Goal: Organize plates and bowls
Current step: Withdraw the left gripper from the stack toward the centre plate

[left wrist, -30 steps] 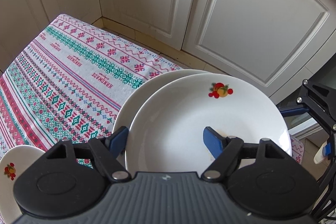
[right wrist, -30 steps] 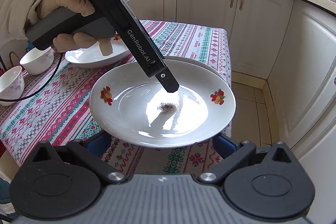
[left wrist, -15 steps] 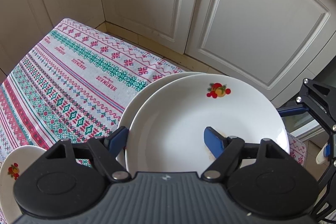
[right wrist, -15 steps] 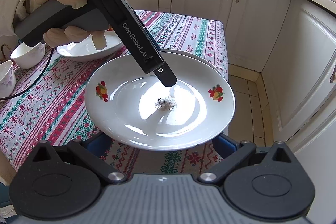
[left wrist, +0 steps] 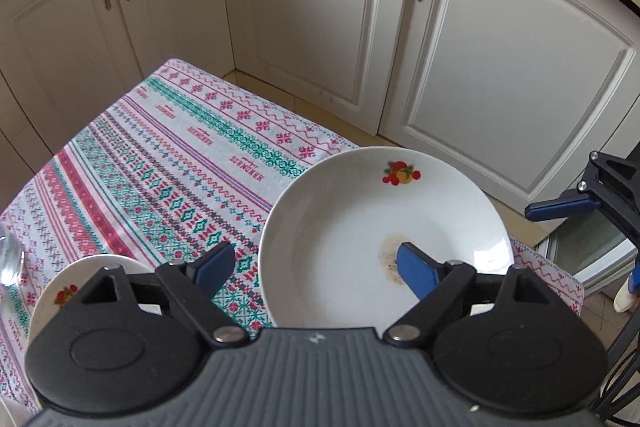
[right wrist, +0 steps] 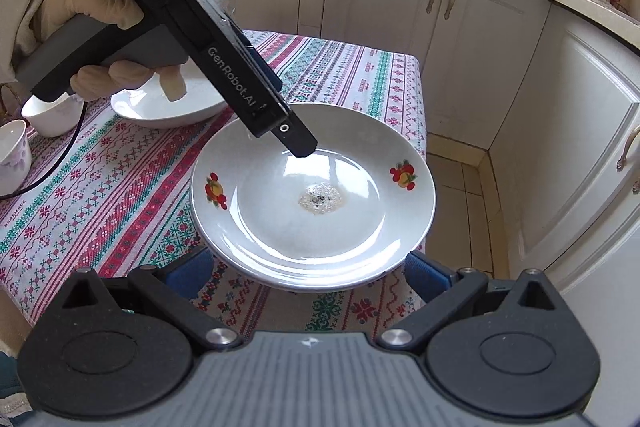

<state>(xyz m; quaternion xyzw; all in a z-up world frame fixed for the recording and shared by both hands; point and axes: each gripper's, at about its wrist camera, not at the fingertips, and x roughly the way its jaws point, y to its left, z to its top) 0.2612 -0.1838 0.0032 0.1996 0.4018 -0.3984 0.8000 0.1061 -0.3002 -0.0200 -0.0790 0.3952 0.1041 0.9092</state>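
Observation:
A white plate with fruit prints and a brown stain (left wrist: 360, 227) (right wrist: 312, 195) sits stacked on another plate at the table's near right corner. My left gripper (left wrist: 316, 267) is open above its rim, one finger over the plate, one over the cloth; it also shows in the right wrist view (right wrist: 296, 143). My right gripper (right wrist: 308, 275) is open and empty, just in front of the plate's near edge. A second fruit-print plate (left wrist: 80, 283) (right wrist: 168, 107) lies to the left. Two white bowls (right wrist: 48, 115) stand at the far left.
The table has a patterned red and green cloth (left wrist: 180, 155). White cupboard doors (left wrist: 480, 67) stand close behind and beside the table. The tiled floor (right wrist: 460, 175) drops off past the table's right edge. My right gripper's finger (left wrist: 560, 207) shows at the right.
The top plate has been set down on the lower plate and my left gripper has opened, letting go, and lifted back. The right gripper has drawn slightly away.

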